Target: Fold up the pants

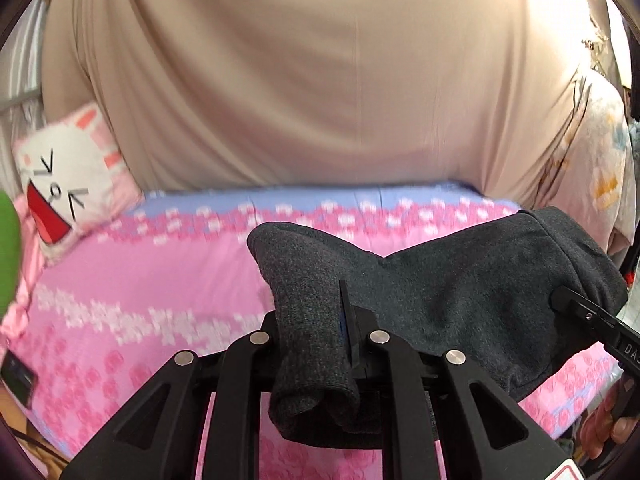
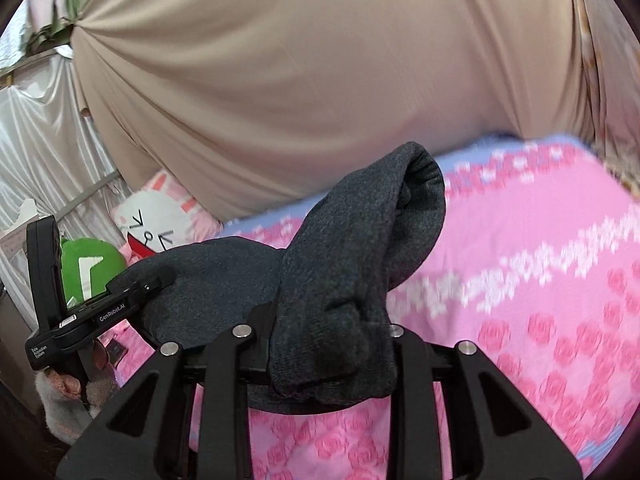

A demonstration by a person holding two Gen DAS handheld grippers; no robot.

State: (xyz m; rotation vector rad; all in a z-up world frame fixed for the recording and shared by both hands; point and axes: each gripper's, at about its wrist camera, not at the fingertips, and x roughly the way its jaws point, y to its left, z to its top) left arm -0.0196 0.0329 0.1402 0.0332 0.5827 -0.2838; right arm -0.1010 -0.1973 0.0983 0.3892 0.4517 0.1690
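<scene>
The dark grey pants [image 1: 460,280] hang lifted above the pink flowered bed sheet [image 1: 160,280], stretched between both grippers. My left gripper [image 1: 316,312] is shut on a bunched end of the cloth. One black finger [image 1: 346,304] shows beside the fold; the other is under the fabric. In the same view my right gripper [image 1: 562,296] bites the cloth's far right end. In the right wrist view the pants [image 2: 360,240] drape over my right gripper [image 2: 328,320], shut on them with its fingers hidden. My left gripper [image 2: 162,280] pinches the left end there.
A beige curtain [image 1: 320,80] hangs behind the bed. A white cat-face pillow [image 1: 68,176] and a green plush [image 2: 92,264] lie at the bed's left end. A dark flat device [image 1: 18,376] rests on the sheet's left edge. White satin cloth [image 2: 36,140] hangs left.
</scene>
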